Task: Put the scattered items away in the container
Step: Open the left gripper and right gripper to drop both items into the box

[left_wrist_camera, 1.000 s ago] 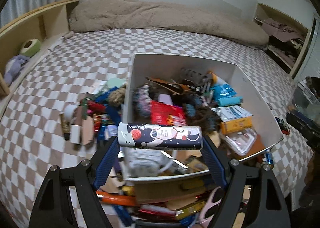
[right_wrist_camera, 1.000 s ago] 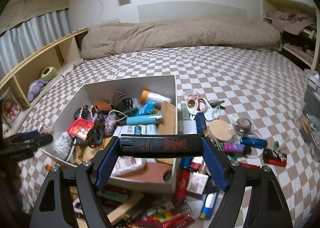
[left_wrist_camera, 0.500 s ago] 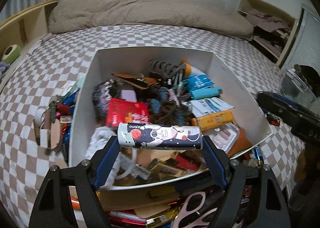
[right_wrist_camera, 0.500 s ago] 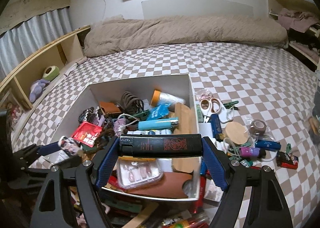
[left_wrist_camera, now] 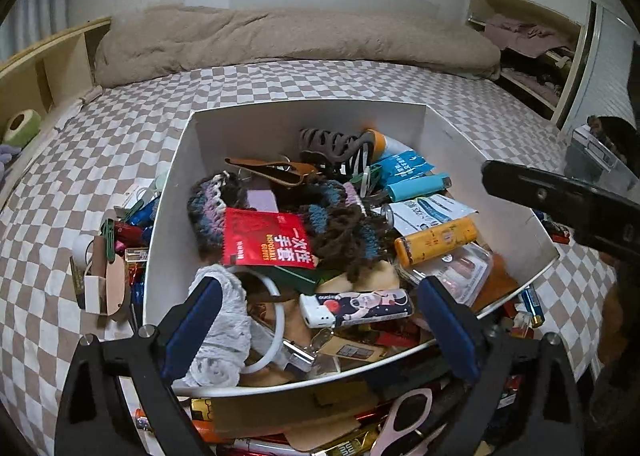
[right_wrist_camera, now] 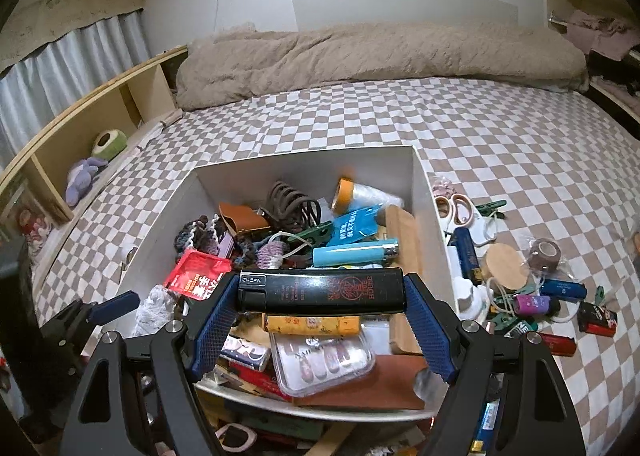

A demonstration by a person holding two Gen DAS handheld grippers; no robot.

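Closest to the left wrist camera, the left gripper (left_wrist_camera: 320, 320) stands with its fingers spread and nothing between them: the printed white-capped lighter (left_wrist_camera: 356, 309) it was pinching half a second ago now lies loose on the heap just inside the near wall of the white box (left_wrist_camera: 168, 208), so that drop looks done (one fewer item to carry). Just behind it sit the red glove packet (left_wrist_camera: 266, 240), the yellow lighter (left_wrist_camera: 436, 240) and, deeper in, the light-blue lighter (left_wrist_camera: 418, 189). The right gripper (right_wrist_camera: 322, 292) is still pinching the black lighter (right_wrist_camera: 320, 290) end to end between its blue pads, and it has moved in over the box's near half since a second ago; by my reading its release is the next step. Beyond the box's right wall, plenty waits on the checked bedspread (right_wrist_camera: 400, 116): the white scissors (right_wrist_camera: 456, 210), a cork lid (right_wrist_camera: 505, 265), a blue lighter (right_wrist_camera: 563, 288) and a purple one (right_wrist_camera: 532, 304). The task is well along but not finished.
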